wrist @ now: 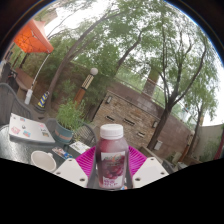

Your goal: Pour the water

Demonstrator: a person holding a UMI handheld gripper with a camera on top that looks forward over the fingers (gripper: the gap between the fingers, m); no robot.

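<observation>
1. Gripper (110, 172) nearest the camera, at 6 o'clock: two light-coloured fingers with magenta pads (88, 158) on the inner faces.
2. Small clear plastic bottle with dark reddish liquid and a white screw cap (111, 156) stands upright between the fingers, cap on, pointing to 12 o'clock.
3. Both pads sit tight against the bottle's sides, no gap visible at either side, so the gripper is closed on the bottle.
4. Bottle's base is hidden below, so cannot tell if it rests on anything.
5. At 8–9 o'clock from the bottle: dark round tabletop (14, 146) with a flat white printed paper or tray (26, 128) lying on it.
6. At 8 o'clock, just beside the left finger: a pale rounded object, possibly a cup or bowl (43, 158), too unclear to name.
7. At 10 o'clock beyond the tabletop: green leafy potted plant (70, 117).
8. At 11 o'clock, far: orange-red patio umbrella (33, 38).
9. At 12–3 o'clock, beyond the bottle: brick or stone wall (140, 112), with tall trees (150, 45) above it and bright sky between the branches.
</observation>
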